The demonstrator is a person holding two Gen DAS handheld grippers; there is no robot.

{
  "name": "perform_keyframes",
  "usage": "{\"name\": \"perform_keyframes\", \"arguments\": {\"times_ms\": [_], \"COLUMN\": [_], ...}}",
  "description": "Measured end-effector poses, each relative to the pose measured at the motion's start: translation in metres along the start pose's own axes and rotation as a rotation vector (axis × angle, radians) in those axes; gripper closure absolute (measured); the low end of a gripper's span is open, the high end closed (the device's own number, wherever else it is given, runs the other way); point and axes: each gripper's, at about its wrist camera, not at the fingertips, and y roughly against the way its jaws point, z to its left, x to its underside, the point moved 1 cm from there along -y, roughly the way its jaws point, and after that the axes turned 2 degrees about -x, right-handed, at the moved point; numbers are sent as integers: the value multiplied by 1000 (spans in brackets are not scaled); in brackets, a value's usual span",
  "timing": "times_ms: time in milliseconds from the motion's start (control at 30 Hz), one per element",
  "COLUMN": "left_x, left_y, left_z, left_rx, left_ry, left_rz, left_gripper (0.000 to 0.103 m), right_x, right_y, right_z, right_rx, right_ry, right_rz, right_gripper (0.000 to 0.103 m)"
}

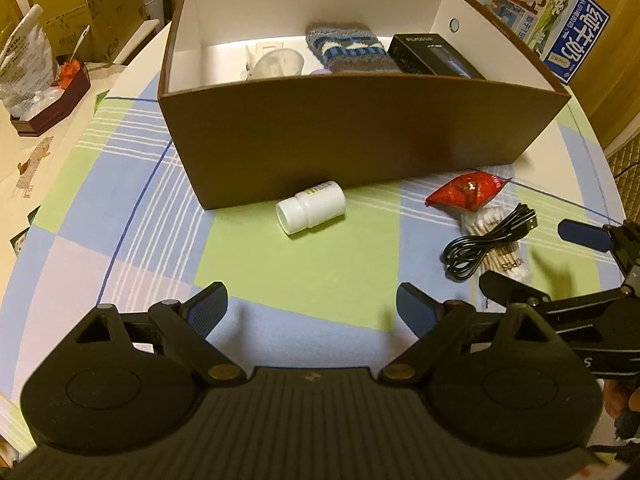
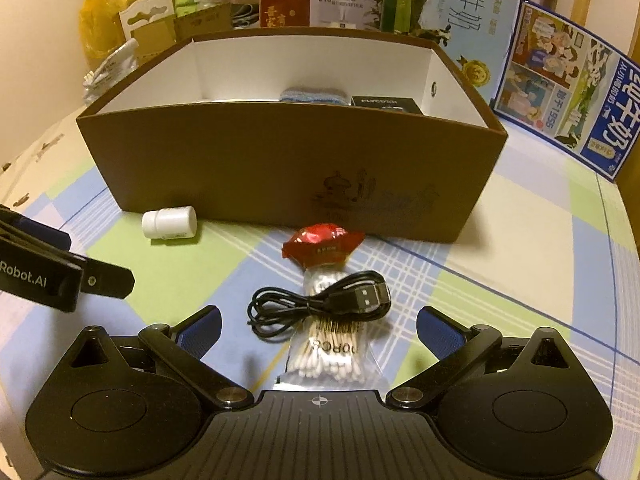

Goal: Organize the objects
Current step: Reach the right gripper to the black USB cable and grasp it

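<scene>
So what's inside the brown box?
Inside the brown box: a striped sock, a black carton and a clear plastic cup. The front wall hides the floor nearest the camera.

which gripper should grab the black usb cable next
Right. The right gripper is open, with the black USB cable just ahead between its fingers. The left gripper faces the white bottle instead.

- The left gripper (image 1: 312, 306) fills the lower frame of its own view, jaws spread wide and empty.
- The right gripper (image 2: 319, 330) sits likewise at lower centre, jaws wide apart.
</scene>
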Motion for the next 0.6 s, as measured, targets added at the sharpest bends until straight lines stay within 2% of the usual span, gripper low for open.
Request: {"name": "perform_keyframes", "arguments": {"times_ms": [600], "left_x": [-3], "left_y": [-22], "left_z": [8], "left_rx": [-17], "left_ry": [21], "left_rz": [43], "left_gripper": [14], "right_x": [3], "right_y": [-31], "right_z": [18], "right_rx": [82], "right_ry": [157], "right_rz": [-2], "right_gripper": [2]}}
